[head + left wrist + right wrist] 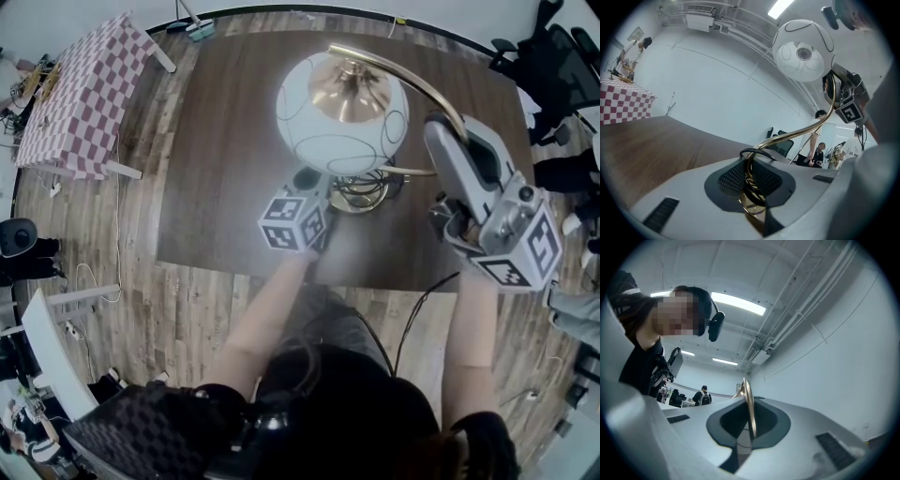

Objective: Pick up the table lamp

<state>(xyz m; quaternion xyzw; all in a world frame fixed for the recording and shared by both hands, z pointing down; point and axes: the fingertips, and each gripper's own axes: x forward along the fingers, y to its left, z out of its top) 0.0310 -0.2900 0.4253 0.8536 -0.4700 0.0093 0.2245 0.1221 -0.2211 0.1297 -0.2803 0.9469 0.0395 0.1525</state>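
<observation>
Dark wooden table (216,141) lies below a globe-shaded table lamp (342,112). Left gripper (751,183) clamps its coiled brass stem (749,178), the shade overhead; right gripper (750,423) pinches the curved brass arm (748,404).

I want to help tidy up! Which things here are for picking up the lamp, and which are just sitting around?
For the job:
- table lamp
- left gripper, clamped on the lamp low down
- right gripper, clamped on its gold stem

Just sitting around:
- checkered table
- black chairs
- dark brown table below the lamp
</observation>
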